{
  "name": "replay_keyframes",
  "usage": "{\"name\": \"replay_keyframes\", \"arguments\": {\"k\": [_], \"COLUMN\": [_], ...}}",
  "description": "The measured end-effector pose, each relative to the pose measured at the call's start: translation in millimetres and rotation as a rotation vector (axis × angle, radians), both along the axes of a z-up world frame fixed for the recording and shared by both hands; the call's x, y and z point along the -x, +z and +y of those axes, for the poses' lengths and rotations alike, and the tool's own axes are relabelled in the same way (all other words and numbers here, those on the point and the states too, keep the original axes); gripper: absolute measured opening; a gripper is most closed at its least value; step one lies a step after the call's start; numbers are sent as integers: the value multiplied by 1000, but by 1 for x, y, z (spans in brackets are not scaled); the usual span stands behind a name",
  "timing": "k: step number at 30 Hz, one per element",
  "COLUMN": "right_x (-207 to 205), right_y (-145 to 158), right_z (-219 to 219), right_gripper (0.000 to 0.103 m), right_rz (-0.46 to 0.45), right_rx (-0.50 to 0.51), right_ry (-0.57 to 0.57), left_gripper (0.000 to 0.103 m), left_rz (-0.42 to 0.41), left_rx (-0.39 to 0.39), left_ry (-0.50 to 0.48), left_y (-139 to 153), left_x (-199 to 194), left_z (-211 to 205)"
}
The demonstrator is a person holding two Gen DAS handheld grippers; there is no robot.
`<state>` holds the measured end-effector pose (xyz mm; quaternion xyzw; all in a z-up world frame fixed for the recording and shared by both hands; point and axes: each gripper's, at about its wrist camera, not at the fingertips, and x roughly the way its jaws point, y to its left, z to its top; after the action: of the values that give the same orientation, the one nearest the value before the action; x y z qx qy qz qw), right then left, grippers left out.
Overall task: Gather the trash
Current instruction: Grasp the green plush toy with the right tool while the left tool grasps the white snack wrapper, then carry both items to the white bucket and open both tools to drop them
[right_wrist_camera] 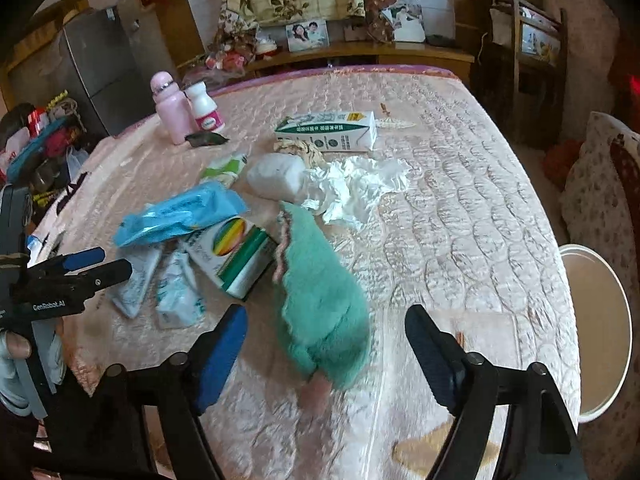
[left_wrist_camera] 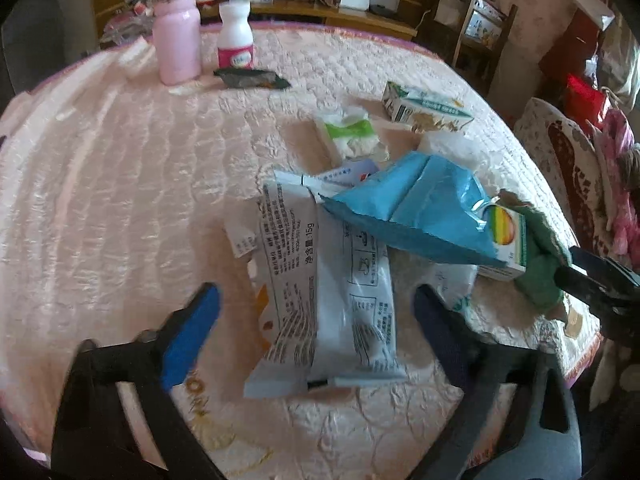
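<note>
Trash lies scattered on a pink quilted table point(left_wrist_camera: 100, 184). My left gripper point(left_wrist_camera: 316, 316) is open around a white printed snack wrapper point(left_wrist_camera: 320, 280) that lies flat between its fingers. Beside it lie a blue foil bag point(left_wrist_camera: 416, 212) and a small box with a rainbow logo point(left_wrist_camera: 508, 236). My right gripper point(right_wrist_camera: 326, 344) is open, with a green fuzzy cloth point(right_wrist_camera: 320, 292) lying between its fingers. The blue bag point(right_wrist_camera: 180, 212), rainbow box point(right_wrist_camera: 236, 256), crumpled tissue point(right_wrist_camera: 356, 184) and a milk carton point(right_wrist_camera: 332, 132) lie beyond it. The left gripper also shows in the right wrist view point(right_wrist_camera: 92, 268).
A pink bottle point(left_wrist_camera: 178, 28) and a white bottle point(left_wrist_camera: 236, 36) stand at the far edge, a dark wrapper point(left_wrist_camera: 252, 79) before them. A white round bin point(right_wrist_camera: 596, 332) stands off the table's right side. A green-white pack point(left_wrist_camera: 352, 132) lies mid-table.
</note>
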<state>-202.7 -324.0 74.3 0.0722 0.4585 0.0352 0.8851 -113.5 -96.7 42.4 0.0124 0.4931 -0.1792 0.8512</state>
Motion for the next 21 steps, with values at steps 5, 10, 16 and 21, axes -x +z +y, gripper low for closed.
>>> {"name": "replay_keyframes", "arguments": {"k": [5,10,16,21], "right_x": [-20,-13,21,39], "right_y": [-22,-24,-3,14], "right_z": [-1,3,-12,-32], "right_gripper": [68,47,47,46], "right_rz": [56,65,36,-1], "right_rx": [-43,-72,-115,-116], "right_ry": [19,46,32,-16], "left_gripper": [61,49,49,49], "left_rz": [62,66,3,-68], "left_rx": [54,56,37,75], "left_ry": [-3,-3,35,13], "left_y": [-9,4,36,74], "left_x": [-4,8,28,41], "left_z": [5,22,52,47]}}
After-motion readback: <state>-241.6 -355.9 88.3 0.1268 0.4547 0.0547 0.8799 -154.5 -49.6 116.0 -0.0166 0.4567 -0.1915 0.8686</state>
